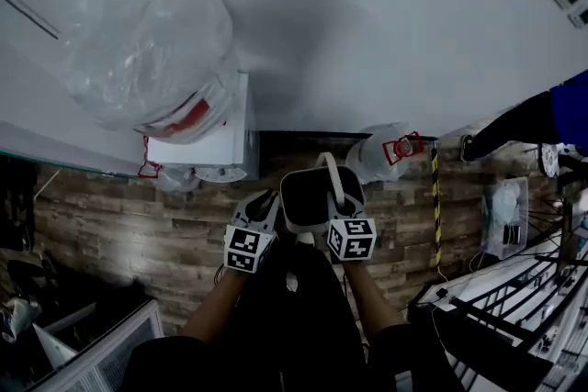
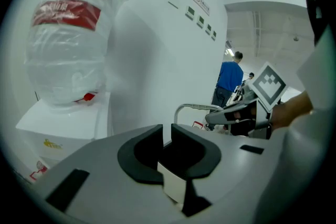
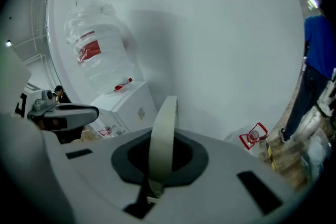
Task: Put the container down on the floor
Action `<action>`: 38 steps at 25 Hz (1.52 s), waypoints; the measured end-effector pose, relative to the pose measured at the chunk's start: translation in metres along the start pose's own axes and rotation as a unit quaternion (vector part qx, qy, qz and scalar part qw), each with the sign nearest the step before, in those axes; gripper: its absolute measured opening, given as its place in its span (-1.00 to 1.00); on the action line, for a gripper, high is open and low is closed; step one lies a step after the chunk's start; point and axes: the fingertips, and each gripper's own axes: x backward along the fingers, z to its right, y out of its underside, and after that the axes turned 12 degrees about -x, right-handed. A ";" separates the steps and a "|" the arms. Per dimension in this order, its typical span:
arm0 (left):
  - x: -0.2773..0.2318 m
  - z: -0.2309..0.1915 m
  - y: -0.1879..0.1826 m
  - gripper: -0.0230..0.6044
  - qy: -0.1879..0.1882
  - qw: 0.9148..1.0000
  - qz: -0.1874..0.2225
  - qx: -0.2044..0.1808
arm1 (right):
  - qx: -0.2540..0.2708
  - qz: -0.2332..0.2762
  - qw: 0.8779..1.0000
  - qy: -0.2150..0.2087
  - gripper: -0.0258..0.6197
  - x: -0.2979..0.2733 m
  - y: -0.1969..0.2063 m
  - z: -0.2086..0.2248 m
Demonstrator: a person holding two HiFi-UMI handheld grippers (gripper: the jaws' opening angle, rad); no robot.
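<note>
Clamping a grey container (image 1: pixel 308 196) with pale strap handle (image 1: pixel 334 182) are left tongs (image 1: pixel 261 208) and right tongs (image 1: pixel 345 203).

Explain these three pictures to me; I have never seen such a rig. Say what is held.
There is no robot: a person holds a hand tool with a two-jaw claw in each hand. The head view is from a camera on the person's head, looking down on the left claw, the right claw and the wooden floor. The other two cameras ride on the claws and look along their jaws. Between them is a dark container: the right claw is closed on its white handle, the left seemingly on a white part of it. A water dispenser stands by the wall.
</note>
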 end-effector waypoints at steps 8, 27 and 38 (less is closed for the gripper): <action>-0.051 -0.017 0.004 -0.75 -0.033 0.999 -0.028 0.025 | -0.010 -0.037 0.999 -0.030 -0.88 -0.061 -0.026 0.021; -0.145 -0.074 0.022 -0.75 -0.105 0.989 -0.037 0.096 | -0.008 -0.083 0.993 -0.081 -0.88 -0.196 -0.040 0.042; -0.179 -0.076 0.106 -0.75 -0.127 0.985 -0.013 0.117 | 0.026 -0.069 0.992 -0.103 -0.88 -0.269 0.012 0.057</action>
